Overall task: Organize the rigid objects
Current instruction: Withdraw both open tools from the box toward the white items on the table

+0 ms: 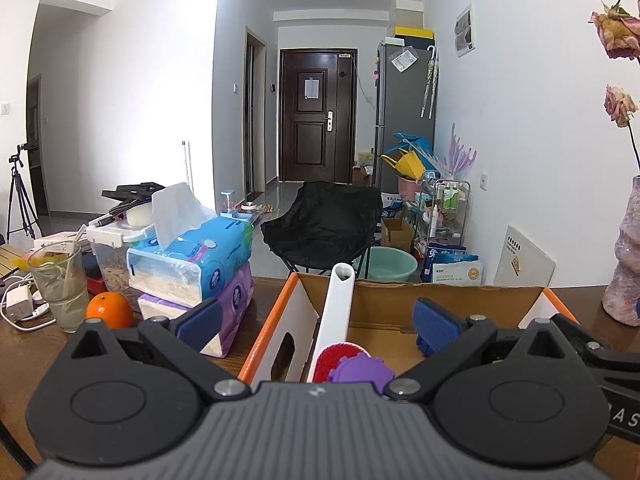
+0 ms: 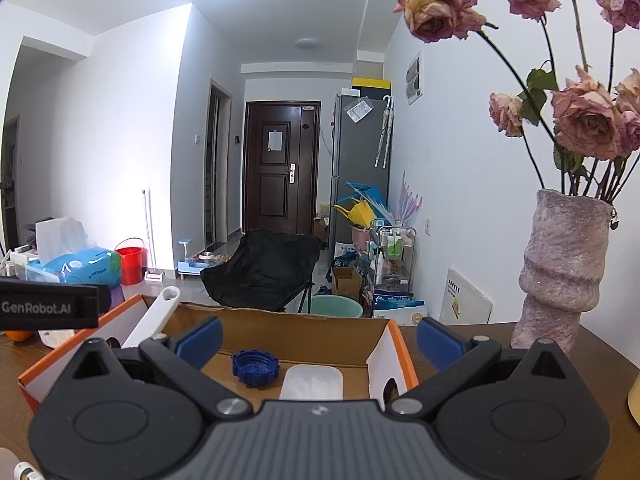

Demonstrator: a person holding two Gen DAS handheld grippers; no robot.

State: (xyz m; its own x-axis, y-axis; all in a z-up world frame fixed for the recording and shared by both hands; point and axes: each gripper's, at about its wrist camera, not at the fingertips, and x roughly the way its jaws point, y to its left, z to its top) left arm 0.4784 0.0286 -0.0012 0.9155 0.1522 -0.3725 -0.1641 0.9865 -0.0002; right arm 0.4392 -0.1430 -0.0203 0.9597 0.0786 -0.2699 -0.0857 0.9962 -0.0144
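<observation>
Your cardboard box [image 2: 280, 336] sits open on the wooden bench [image 1: 24, 340], orange-edged with white sides, and the sorted pieces lie inside it: a blue screw cap [image 2: 254, 367] on the floor of the box, a translucent white lid [image 2: 312, 382] just beside it to the right, and a white-handled brush [image 1: 338, 312] leaning against the left wall with its red head [image 1: 334, 360] down next to a purple knobbed piece [image 1: 360, 370]. Your right gripper [image 2: 318, 340] hovers over the box with its jaws spread as wide as they go and nothing between the blue pads. Your left gripper [image 1: 316, 320] is spread wide too, holding nothing; the brush handle rises between its fingers without touching them. Left of the box stand stacked tissue packs [image 1: 192, 264], an orange [image 1: 109, 311] and a glass [image 1: 60, 284]; to the right, a mottled vase [image 2: 560, 272] of dried roses [image 2: 588, 120].
</observation>
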